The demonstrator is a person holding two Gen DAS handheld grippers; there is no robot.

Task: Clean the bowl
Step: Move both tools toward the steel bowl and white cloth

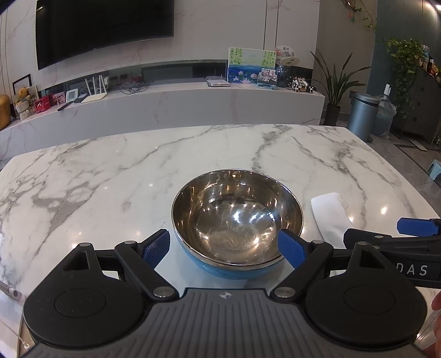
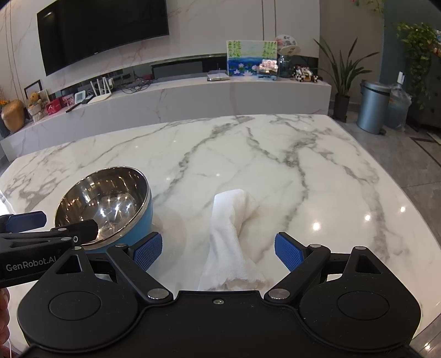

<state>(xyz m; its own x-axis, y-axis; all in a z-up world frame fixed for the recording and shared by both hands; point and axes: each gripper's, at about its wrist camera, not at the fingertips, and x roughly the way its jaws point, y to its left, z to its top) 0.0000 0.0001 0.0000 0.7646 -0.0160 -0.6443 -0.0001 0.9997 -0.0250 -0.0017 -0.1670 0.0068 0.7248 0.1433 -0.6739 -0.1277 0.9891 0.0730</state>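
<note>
White marble with grey veins forms the table (image 1: 110, 170) on which I am working; behind it run a low marble console and a wall-mounted television (image 1: 102, 24), with a grey bin (image 2: 372, 106) and potted plants at the far right.

Left wrist view: my left gripper (image 1: 223, 247) is spread wide, its two blue ribbed pads standing on either side of the near part of the bowl (image 1: 237, 217). The right pad overlaps the bowl's rim in this view; whether it touches the metal I cannot tell. The left pad stands clear of the bowl. The bowl sits upright on the table, polished steel inside and blue outside, with nothing in it that I can see. A folded white cloth (image 1: 330, 214) lies on the marble just to the right of the bowl.

Right wrist view: my right gripper (image 2: 217, 250) is likewise spread wide, with nothing between its pads. The cloth (image 2: 234, 236) lies lengthwise between the two fingers, its near end close to the gripper body and its far end bunched on the table. The bowl (image 2: 104, 203) sits to the left, apart from the cloth, and the left gripper (image 2: 41, 228) reaches in at its near rim.
</note>
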